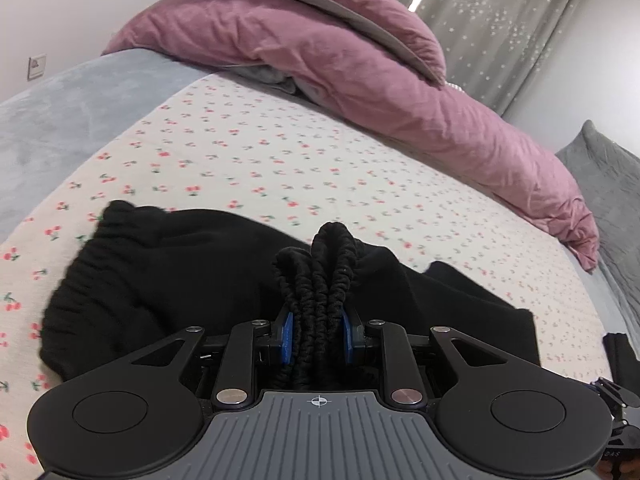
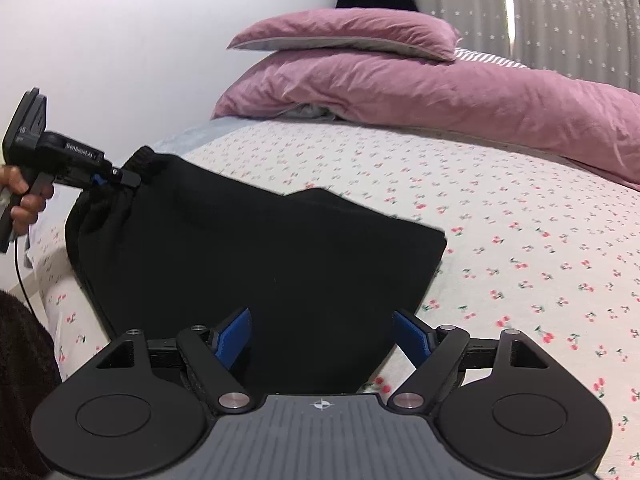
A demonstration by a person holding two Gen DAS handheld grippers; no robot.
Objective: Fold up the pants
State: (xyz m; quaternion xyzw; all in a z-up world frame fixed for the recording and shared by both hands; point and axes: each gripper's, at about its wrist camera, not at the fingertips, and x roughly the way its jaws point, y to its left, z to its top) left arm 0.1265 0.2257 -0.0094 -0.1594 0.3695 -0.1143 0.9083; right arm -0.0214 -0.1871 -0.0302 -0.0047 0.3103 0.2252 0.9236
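Right now black pants (image 2: 256,256) lie on the bed (image 2: 520,240), nearer than the pink duvet (image 2: 420,92). Left gripper (image 1: 318,334) jaws clamped on bunched elastic waistband; right gripper (image 2: 322,334) jaws apart w/ cloth between, not pinched. Soft, light, floppy, prob. slumps; best grabbed at waistband/hem.

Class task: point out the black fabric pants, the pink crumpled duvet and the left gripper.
Black fabric pants (image 2: 256,256), right wrist view: flat folded middle.
Pink crumpled duvet (image 1: 360,80), left wrist view: its wrinkled top.
Left gripper (image 1: 318,334), left wrist view: between fingertips, clamping the gathered waistband.
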